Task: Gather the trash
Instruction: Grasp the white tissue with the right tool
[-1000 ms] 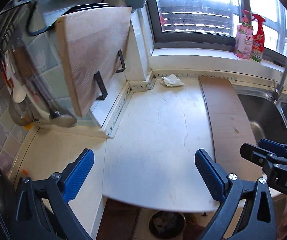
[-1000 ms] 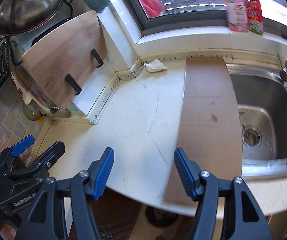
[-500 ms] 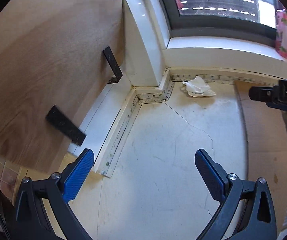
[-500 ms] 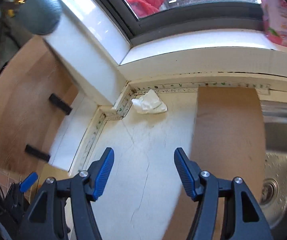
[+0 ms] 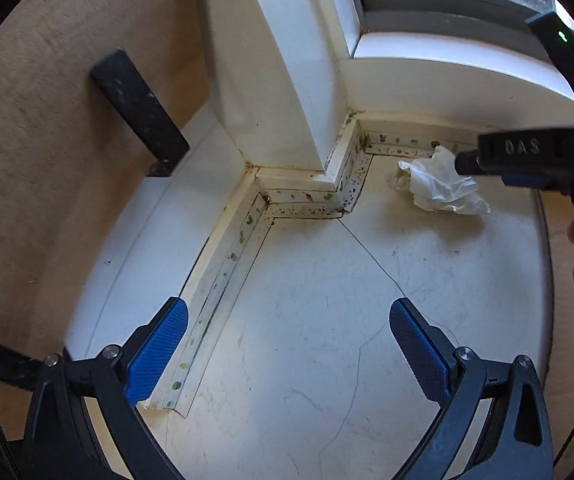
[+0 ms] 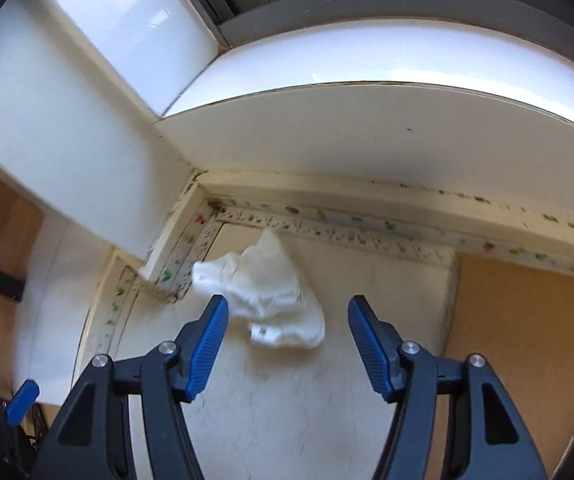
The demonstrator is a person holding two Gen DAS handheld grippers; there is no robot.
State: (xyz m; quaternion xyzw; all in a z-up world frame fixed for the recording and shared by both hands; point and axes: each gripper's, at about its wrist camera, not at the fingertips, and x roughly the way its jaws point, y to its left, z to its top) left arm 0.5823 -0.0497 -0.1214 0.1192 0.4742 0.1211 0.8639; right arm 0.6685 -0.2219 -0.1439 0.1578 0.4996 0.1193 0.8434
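Your right claw [image 6: 287, 320] is wide open and empty, just above the crumpled tissue [image 6: 271, 296] on the bench [image 6: 287, 420]. Your left claw [image 5: 287, 320] is wide open too, holding nothing.

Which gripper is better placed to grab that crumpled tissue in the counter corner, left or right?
Right. The right gripper is open with the crumpled tissue lying just ahead of its fingertips. The left gripper is also open, but faces bare counter, tissue off to the side.
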